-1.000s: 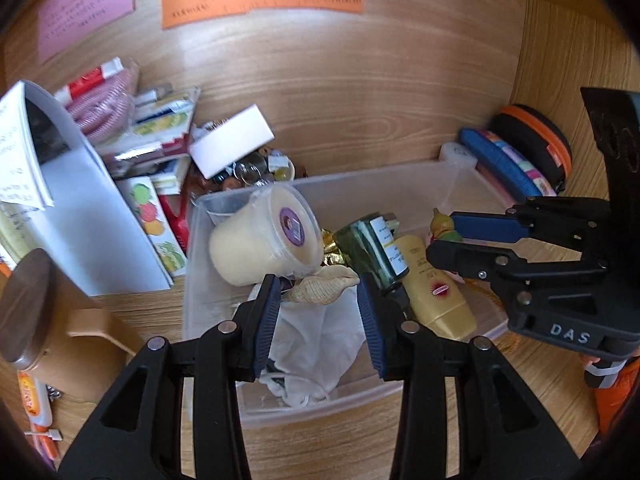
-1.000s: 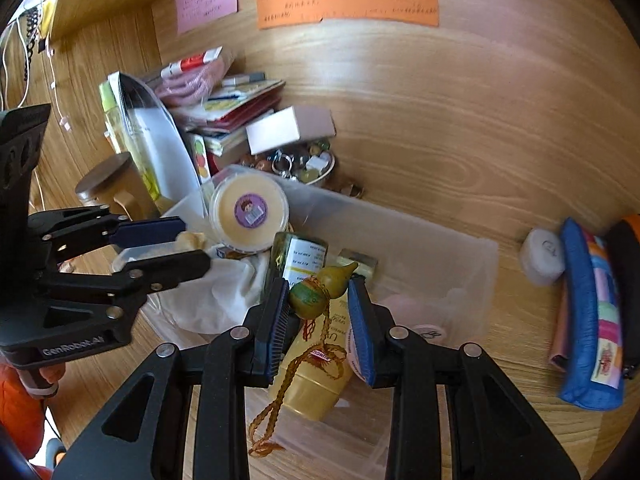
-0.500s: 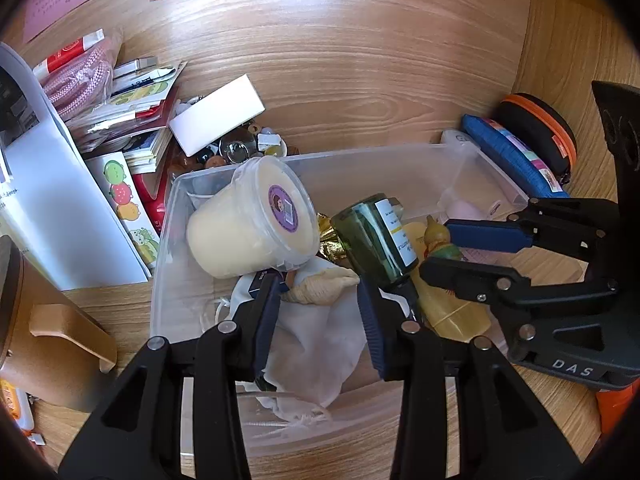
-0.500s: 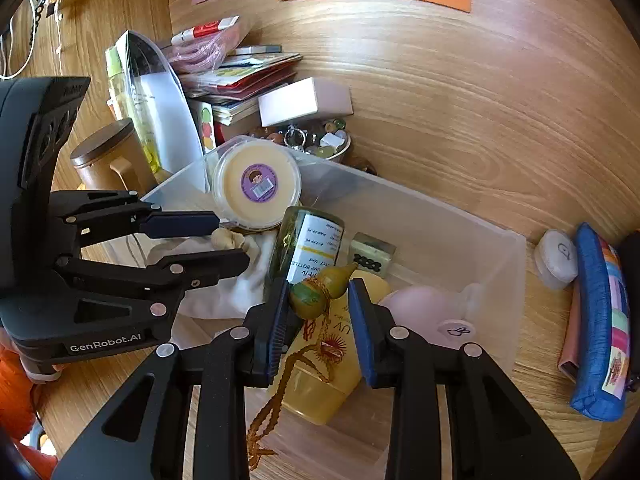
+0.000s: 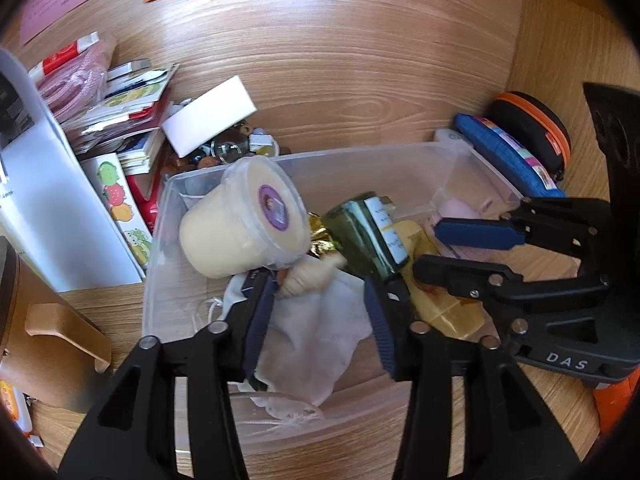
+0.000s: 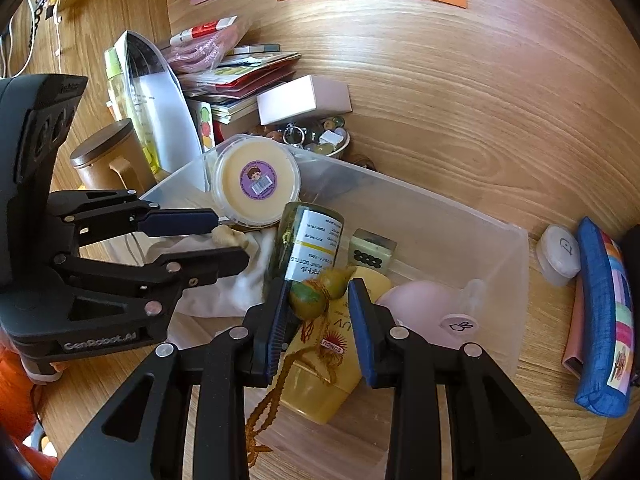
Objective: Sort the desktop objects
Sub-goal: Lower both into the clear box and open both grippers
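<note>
A clear plastic bin (image 5: 472, 152) holds a cream tub (image 5: 240, 224), a green bottle (image 5: 364, 236), a yellow sunscreen tube (image 6: 320, 364), a white cloth (image 5: 316, 332) and a pink item (image 6: 424, 300). My left gripper (image 5: 320, 292) is open inside the bin; a beige shell (image 5: 308, 276) lies between its tips, against the left finger. My right gripper (image 6: 320, 300) is open over the bin; a small green gourd charm (image 6: 316, 292) with a brown cord rests against its left finger, apart from the right one.
Left of the bin stand a stack of books and packets (image 6: 240, 80), a white box (image 6: 300, 100), a bowl of trinkets (image 6: 320, 140) and a brown mug (image 6: 108, 160). On the right lie a white round case (image 6: 560, 252), a blue pencil pouch (image 6: 604, 320) and a black-orange case (image 5: 532, 128).
Both grippers moved down into the bin and their jaws widened. The shell and the gourd charm, gripped before, now sit loose between the fingers.
</note>
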`<state>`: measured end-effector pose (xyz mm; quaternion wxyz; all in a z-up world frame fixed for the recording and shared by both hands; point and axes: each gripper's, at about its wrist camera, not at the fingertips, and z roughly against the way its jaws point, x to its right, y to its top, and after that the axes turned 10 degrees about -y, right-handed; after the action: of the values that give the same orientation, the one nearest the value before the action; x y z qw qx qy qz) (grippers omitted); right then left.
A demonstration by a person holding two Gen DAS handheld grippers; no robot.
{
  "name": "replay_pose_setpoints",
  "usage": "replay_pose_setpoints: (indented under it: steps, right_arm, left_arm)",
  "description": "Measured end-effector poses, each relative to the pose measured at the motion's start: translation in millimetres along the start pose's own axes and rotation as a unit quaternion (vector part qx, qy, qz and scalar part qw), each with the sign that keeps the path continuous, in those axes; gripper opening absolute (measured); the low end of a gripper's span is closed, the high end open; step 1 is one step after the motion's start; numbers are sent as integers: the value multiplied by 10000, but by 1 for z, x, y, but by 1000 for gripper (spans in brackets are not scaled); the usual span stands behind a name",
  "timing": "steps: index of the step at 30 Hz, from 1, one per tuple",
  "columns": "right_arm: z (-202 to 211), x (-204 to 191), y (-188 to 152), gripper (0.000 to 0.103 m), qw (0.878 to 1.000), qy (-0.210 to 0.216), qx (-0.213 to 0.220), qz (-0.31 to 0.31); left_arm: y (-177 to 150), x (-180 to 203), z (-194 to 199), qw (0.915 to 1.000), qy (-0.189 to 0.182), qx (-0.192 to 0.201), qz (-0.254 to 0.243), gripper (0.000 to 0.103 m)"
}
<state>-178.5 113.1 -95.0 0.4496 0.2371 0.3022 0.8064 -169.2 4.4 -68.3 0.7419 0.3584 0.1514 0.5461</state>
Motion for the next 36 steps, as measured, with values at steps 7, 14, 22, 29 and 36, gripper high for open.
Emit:
replay_pose_setpoints:
  steps: [7,14,22,29,36]
  right_arm:
    - [3,3,2,42,9999,2,101,-83]
    - [15,13,5,60,9985,-125,329,-414]
    - [18,31,7,69,9955,-95,336,-881]
    - [33,37,10,85,9941,-194,363,-1004]
    - [59,38,5,88,9920,-161,422,-1175]
  left_arm:
    - [0,1,2,10000,-35,4,9,50]
    - [-1,2,9,9995,245,197,20,83]
    - [3,-11,15,9988,52,308,378,86]
    - [3,-4,27,9983,232,427,329,90]
    - [-2,10,59,9939,749,789,199,94]
